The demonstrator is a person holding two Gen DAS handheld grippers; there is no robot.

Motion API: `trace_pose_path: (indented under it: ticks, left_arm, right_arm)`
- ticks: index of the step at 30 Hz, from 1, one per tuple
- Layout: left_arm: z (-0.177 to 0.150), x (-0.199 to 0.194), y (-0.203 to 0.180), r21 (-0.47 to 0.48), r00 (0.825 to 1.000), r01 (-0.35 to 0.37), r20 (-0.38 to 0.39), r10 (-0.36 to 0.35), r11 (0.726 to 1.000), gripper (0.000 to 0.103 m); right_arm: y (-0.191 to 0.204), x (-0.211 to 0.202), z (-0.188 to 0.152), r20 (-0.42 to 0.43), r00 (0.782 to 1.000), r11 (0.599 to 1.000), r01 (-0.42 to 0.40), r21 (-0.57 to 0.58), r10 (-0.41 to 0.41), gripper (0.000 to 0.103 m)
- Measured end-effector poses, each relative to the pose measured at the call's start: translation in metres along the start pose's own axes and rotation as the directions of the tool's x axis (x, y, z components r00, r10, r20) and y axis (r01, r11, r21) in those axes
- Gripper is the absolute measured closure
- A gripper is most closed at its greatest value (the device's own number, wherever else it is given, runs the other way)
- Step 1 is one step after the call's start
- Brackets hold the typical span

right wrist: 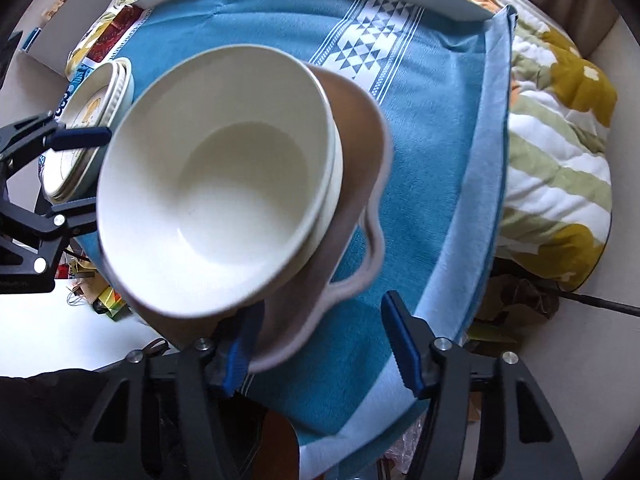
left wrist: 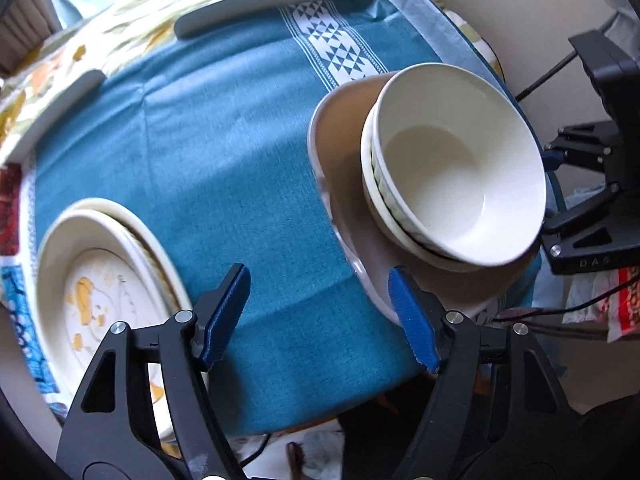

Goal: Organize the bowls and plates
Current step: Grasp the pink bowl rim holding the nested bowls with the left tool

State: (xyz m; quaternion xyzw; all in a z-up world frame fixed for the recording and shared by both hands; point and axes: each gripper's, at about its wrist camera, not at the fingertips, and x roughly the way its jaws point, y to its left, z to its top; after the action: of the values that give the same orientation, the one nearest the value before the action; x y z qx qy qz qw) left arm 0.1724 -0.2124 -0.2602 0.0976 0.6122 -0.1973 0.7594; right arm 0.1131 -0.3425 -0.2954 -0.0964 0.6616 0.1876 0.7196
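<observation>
A stack of white bowls sits on a pinkish-brown wavy-rimmed plate on the blue cloth. In the right wrist view the bowls and that plate fill the centre. A stack of white plates with yellow marks lies at the left; it also shows in the right wrist view. My left gripper is open, its right finger at the brown plate's near rim. My right gripper is open, its jaws either side of the brown plate's near edge.
Two grey flat dishes lie at the cloth's far edge. A floral quilt lies under the cloth. The right gripper's black body is beside the bowls. Clutter and cables lie on the floor.
</observation>
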Motion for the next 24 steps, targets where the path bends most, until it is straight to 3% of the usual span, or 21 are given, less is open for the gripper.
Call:
trace_pose_path:
  ticks: [3, 5, 8, 9, 11, 18, 24]
  left_arm:
    - [0.004, 0.013, -0.007, 0.022, 1.0, -0.01, -0.012, 0.01, 1.0, 0.042]
    - [0.006, 0.023, -0.011, 0.034, 1.0, -0.001, -0.017, 0.001, 0.999, 0.053]
    - [0.008, 0.039, -0.016, 0.044, 0.999, 0.018, -0.029, -0.017, 0.999, 0.073]
    - [0.008, 0.04, -0.018, 0.048, 0.999, 0.031, -0.017, -0.031, 0.998, 0.076]
    - [0.007, 0.04, -0.023, 0.076, 0.999, 0.049, 0.008, -0.05, 0.996, 0.089]
    - [0.0, 0.036, -0.034, 0.142, 0.997, -0.014, 0.077, 0.003, 0.99, 0.089]
    - [0.0, 0.026, -0.033, 0.145, 0.995, -0.026, 0.097, 0.012, 0.989, 0.09]
  right_arm:
    - [-0.002, 0.004, -0.002, 0.009, 1.0, 1.0, -0.019, 0.01, 0.019, 0.049]
    - [-0.001, 0.007, -0.003, 0.019, 0.999, 0.999, -0.033, 0.011, 0.033, 0.053]
    - [0.005, 0.015, -0.005, 0.038, 0.998, 0.999, -0.05, -0.011, 0.051, 0.068]
    - [0.007, 0.017, -0.005, 0.044, 0.996, 0.997, -0.071, -0.015, 0.072, 0.073]
    - [0.009, 0.017, -0.008, 0.065, 0.993, 0.995, -0.094, -0.018, 0.095, 0.078]
    - [0.013, 0.015, -0.02, 0.123, 0.989, 0.996, -0.075, -0.049, 0.081, 0.082]
    - [0.014, 0.008, -0.027, 0.137, 0.988, 0.996, -0.063, -0.063, 0.072, 0.082]
